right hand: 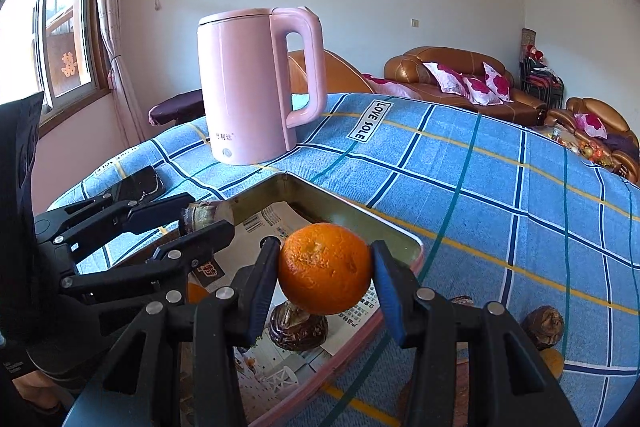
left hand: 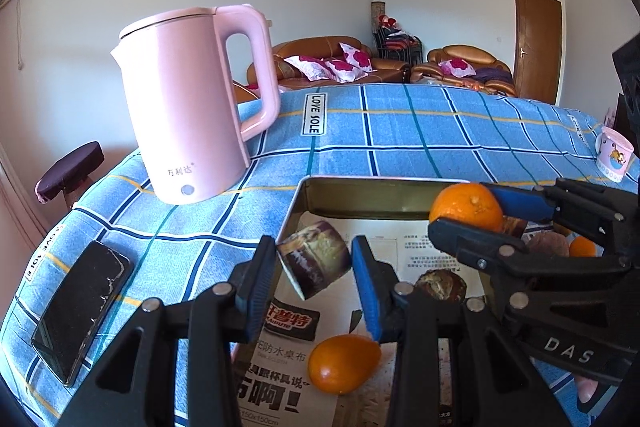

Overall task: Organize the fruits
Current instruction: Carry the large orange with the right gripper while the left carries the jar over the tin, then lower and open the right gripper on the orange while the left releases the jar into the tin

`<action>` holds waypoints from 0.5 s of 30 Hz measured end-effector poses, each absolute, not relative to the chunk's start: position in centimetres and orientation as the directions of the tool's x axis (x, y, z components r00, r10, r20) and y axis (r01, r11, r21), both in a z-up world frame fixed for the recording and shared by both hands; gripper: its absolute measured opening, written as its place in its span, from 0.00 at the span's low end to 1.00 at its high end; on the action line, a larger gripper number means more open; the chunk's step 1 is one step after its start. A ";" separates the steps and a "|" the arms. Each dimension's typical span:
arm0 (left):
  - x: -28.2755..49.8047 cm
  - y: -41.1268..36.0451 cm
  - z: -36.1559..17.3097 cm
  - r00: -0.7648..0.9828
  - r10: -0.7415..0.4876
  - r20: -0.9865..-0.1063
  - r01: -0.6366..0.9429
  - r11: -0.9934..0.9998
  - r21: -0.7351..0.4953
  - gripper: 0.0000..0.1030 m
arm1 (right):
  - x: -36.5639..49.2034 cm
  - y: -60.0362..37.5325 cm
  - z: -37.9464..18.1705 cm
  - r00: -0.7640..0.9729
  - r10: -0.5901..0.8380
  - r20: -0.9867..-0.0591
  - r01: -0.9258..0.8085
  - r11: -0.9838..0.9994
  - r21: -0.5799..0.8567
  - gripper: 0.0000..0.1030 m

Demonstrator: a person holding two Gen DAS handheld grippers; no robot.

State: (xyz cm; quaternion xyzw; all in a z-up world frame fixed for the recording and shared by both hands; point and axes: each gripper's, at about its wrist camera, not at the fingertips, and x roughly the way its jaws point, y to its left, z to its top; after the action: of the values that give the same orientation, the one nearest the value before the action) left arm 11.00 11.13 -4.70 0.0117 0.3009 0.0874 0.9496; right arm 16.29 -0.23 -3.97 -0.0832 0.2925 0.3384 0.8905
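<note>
Left wrist view: both fruits are held above the tray (left hand: 308,195).
A brown chestnut-like fruit (left hand: 316,259) is clamped in the left gripper (left hand: 314,269); an orange (right hand: 325,269) is clamped in the right gripper (right hand: 326,273), directly over the paper-lined tray, rightward of the left.

Bare cloth (right hand: 500,195) right of tray (right hand: 352,205); kettle (right hand: 248,87) behind.

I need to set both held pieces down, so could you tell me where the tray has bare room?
The paper lining of the tray is bare along its far wall and mid-floor, between the held orange and the brown fruit piece. It is crowded nearer: a loose orange and brown pieces sit there.
</note>
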 end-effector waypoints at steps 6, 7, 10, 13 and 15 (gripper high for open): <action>11.6 11.4 -5.0 0.785 0.175 -0.594 -0.160 0.984 0.078 0.39 | 16.5 -0.1 -4.4 0.596 0.548 -0.587 -0.649 0.759 0.051 0.47; 11.6 11.4 -5.0 0.783 0.175 -0.596 -0.160 0.984 0.078 0.39 | 16.5 -0.1 -4.4 0.595 0.547 -0.589 -0.649 0.759 0.050 0.47; 11.7 11.4 -5.1 0.782 0.180 -0.597 -0.160 0.983 0.087 0.39 | 16.6 0.0 -4.6 0.593 0.545 -0.592 -0.648 0.760 0.050 0.47; 11.8 11.4 -5.2 0.780 0.184 -0.599 -0.156 0.983 0.098 0.40 | 16.7 0.1 -4.8 0.589 0.543 -0.599 -0.649 0.760 0.051 0.47; 11.8 11.4 -5.2 0.779 0.187 -0.599 -0.157 0.982 0.102 0.40 | 16.8 0.2 -5.0 0.584 0.540 -0.606 -0.648 0.760 0.053 0.47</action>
State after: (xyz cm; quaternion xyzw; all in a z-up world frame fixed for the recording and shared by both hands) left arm 11.81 11.36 -5.24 0.0233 0.3198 0.0913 0.9428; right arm 16.83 0.24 -4.96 -0.0870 0.3094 0.3354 0.8856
